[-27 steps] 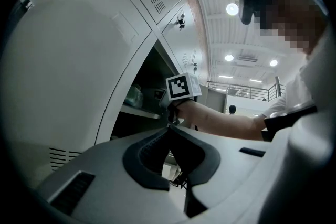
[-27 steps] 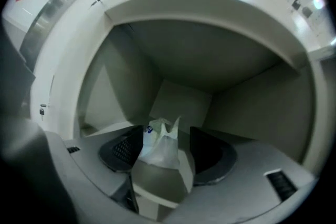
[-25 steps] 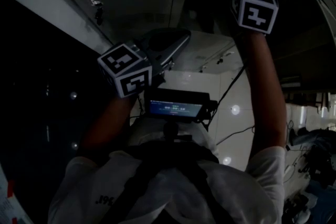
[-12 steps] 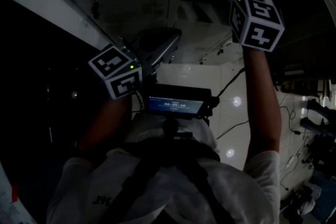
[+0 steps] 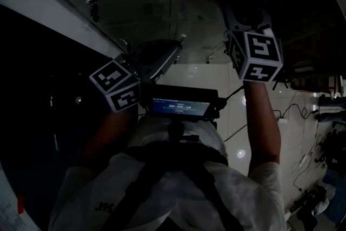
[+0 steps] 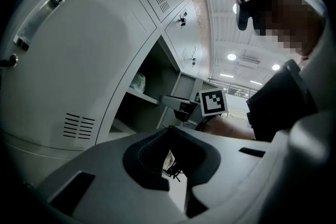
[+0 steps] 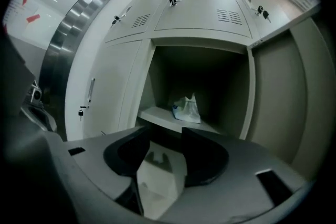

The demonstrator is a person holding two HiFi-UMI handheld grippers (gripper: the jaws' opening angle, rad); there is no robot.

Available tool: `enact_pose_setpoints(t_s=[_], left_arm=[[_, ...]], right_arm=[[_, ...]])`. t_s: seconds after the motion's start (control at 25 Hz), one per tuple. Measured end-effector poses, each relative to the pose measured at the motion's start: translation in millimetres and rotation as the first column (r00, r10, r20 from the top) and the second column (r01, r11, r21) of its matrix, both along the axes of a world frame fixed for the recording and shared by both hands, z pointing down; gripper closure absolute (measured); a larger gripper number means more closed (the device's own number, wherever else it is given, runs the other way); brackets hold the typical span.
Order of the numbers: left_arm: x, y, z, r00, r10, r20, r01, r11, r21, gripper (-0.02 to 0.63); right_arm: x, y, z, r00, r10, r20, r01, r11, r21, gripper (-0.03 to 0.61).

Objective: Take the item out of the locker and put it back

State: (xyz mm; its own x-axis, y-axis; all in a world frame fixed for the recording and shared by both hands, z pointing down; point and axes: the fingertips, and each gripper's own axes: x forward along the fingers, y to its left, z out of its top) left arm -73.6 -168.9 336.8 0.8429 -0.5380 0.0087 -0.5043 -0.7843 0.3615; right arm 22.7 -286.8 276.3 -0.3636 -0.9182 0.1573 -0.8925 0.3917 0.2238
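A crumpled white plastic bag (image 7: 186,109) lies on the shelf (image 7: 157,116) inside the open locker compartment (image 7: 202,78). My right gripper (image 7: 165,132) points at that opening from just outside, well short of the bag. Its jaws have just been closing, still stand apart and have nothing between them. From the left gripper view the bag (image 6: 138,82) shows on the same shelf, with the right gripper (image 6: 181,107) and its marker cube (image 6: 212,103) in front of the compartment. My left gripper (image 6: 169,128) hangs back beside the lockers, its pads meeting at the tips with nothing in them.
The compartment's door (image 7: 283,97) stands swung open at the right. Closed locker doors with keys (image 7: 202,5) run above and to the left. A closed door with a bar handle (image 6: 37,21) fills the left of the left gripper view. The head view is dark.
In the head view the right gripper's cube has come down and a little leftward. The left cube has slid slightly down and left.
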Motion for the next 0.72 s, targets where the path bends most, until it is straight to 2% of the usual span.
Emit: enact_pose_setpoints(t_s=[0.08, 0.28, 0.72], left_arm=[[-3, 6, 9, 1.000, 0.007, 0.011, -0.007, 1.000, -0.024, 0.621], [-11, 17, 22, 1.000, -0.002, 0.005, 0.002, 0.997, -0.073, 0.621], [-17, 37, 48, 1.000, 0.009, 0.017, -0.007, 0.992, -0.128, 0.621]], right_arm=[[1, 9, 5, 1.000, -0.010, 0.025, 0.011, 1.000, -0.015, 0.426], [1, 27, 18, 0.997, -0.027, 0.075, 0.031, 0.998, -0.048, 0.480], [7, 73, 72, 0.987, -0.013, 0.158, 0.040, 0.984, -0.171, 0.546]])
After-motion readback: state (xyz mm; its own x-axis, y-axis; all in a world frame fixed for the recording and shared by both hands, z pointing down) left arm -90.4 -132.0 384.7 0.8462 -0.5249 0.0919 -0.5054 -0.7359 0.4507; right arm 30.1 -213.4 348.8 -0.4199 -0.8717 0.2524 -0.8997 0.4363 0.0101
